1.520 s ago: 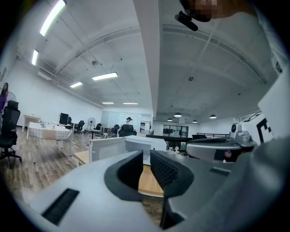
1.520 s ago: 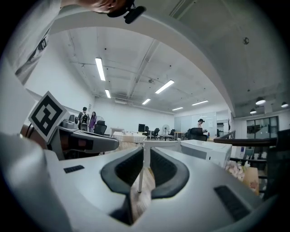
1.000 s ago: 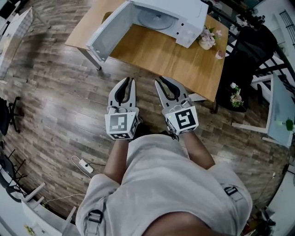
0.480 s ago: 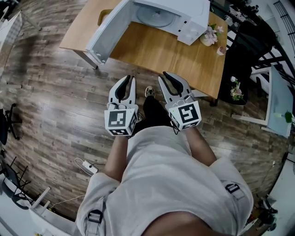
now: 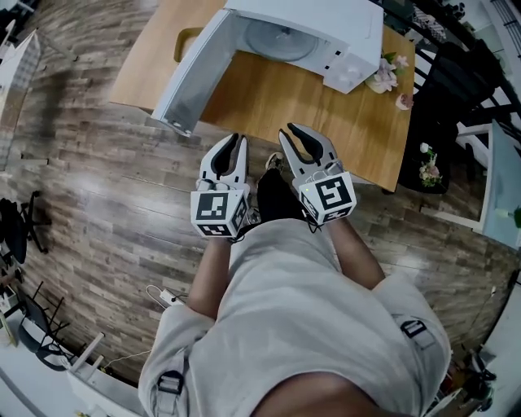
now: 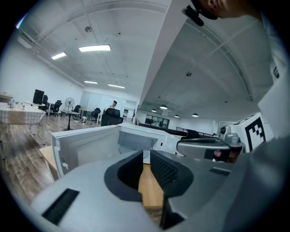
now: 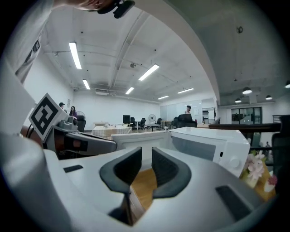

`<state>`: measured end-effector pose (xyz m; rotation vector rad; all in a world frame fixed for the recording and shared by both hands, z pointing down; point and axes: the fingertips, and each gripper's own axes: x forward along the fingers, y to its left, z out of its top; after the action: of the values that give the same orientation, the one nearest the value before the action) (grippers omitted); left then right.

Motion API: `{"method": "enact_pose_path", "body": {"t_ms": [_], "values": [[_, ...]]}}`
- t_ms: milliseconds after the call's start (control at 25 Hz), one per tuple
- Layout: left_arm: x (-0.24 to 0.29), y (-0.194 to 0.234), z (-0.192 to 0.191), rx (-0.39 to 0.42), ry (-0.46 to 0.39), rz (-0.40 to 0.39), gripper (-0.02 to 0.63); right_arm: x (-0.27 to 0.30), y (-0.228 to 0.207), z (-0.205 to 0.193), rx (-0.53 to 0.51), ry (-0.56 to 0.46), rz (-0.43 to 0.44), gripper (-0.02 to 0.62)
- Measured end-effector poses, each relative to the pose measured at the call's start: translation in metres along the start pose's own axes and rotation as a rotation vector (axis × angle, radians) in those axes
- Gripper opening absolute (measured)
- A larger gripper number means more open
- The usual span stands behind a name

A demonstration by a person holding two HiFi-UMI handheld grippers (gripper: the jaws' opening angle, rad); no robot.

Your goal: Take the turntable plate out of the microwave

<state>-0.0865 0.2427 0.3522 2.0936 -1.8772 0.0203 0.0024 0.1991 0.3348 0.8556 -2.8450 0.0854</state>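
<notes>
On a wooden table point(image 5: 269, 89) standing on plank flooring point(image 5: 98, 187) in an open-plan office, a white microwave point(image 5: 326, 20) sits with its door point(image 5: 191, 77) swung wide, artificial flowers point(image 5: 387, 73) beside it. Inside the cavity lies the turntable plate point(image 5: 281, 39), a pale, round glass disc resting flat, face up; being circular, it shows no long axis. A person holds the left gripper point(image 5: 234, 140) and right gripper point(image 5: 290, 132) short of the table's near edge, both aimed at the oven. Left jaws stand narrowly apart and empty; right jaws are opening, nothing between them.
</notes>
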Motion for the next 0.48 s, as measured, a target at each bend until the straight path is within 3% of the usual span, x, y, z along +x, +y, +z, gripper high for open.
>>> {"method": "enact_pose_path", "body": {"t_ms": [480], "values": [[0.128, 0.033, 0.012, -0.009, 0.112, -0.036, 0.061, 0.089, -0.094, -0.015, 0.108, 0.059, -0.004, 0.080]]}}
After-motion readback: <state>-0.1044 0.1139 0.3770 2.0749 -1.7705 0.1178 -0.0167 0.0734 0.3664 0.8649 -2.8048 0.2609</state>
